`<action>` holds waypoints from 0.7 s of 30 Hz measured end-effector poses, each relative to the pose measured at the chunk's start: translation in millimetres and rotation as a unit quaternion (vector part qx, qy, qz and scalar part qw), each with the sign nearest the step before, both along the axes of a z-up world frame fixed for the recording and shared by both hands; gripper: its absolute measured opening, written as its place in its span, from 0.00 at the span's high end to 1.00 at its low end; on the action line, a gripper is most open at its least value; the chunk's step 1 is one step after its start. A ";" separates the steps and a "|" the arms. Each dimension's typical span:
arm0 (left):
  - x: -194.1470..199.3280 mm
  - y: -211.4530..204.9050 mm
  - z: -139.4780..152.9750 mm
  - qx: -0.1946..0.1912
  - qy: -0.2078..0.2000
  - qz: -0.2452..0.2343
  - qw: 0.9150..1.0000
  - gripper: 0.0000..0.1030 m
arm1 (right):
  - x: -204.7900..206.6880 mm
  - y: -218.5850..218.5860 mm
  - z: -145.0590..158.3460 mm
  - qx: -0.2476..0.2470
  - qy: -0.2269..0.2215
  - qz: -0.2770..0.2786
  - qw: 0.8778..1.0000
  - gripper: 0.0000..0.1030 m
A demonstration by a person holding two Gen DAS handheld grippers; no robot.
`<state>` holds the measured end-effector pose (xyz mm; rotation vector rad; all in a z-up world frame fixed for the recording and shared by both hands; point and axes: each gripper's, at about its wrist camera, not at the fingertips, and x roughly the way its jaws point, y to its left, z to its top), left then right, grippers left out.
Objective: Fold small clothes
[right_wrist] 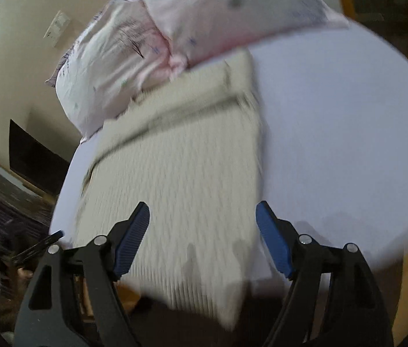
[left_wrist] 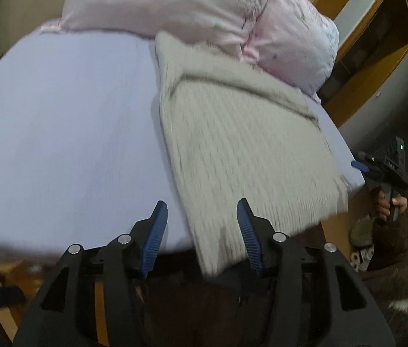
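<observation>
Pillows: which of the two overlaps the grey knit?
The front pillow, lying on top of the other pillow, covers the knit's far edge most.

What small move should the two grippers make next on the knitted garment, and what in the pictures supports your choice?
Probably lower both onto the near hem and close. The left gripper and right gripper are both open and empty, and the grey knit garment lies flat on the lilac sheet, its near edge hanging over the bed's edge just ahead of them.
</observation>
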<state>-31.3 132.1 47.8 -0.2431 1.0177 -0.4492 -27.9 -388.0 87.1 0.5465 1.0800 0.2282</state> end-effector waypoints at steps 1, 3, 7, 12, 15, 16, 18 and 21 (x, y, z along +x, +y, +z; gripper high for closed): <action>-6.4 2.3 -3.7 -0.006 0.007 -0.002 1.000 0.51 | -15.2 -5.4 -6.0 0.009 0.012 -0.005 1.000 0.26; -23.5 9.4 -16.0 -0.032 0.029 -0.006 0.999 0.47 | -46.8 -13.3 -24.4 0.032 0.042 -0.019 0.998 0.26; -27.2 13.8 -40.2 -0.069 0.055 0.009 0.996 0.40 | -56.8 -22.7 -66.1 0.114 0.071 -0.039 0.990 0.29; -13.0 -6.2 -55.0 -0.101 0.069 0.003 0.993 0.41 | -38.6 -4.0 -99.2 0.208 0.080 -0.005 0.975 0.63; -4.3 -10.4 -58.0 -0.128 0.077 0.016 0.989 0.63 | -35.8 1.2 -104.3 0.241 0.068 0.009 0.968 0.92; -3.9 -10.5 -57.6 -0.139 0.082 0.018 0.987 0.73 | -37.0 1.8 -102.5 0.238 0.061 0.012 0.969 0.92; -7.9 -9.7 -52.9 -0.153 0.081 0.018 0.985 0.92 | -38.9 4.2 -91.7 0.235 0.042 0.022 0.971 0.93; -11.3 -9.2 -30.9 -0.159 0.052 0.013 0.986 0.93 | -29.8 3.0 -62.4 0.232 -0.004 0.029 0.972 0.93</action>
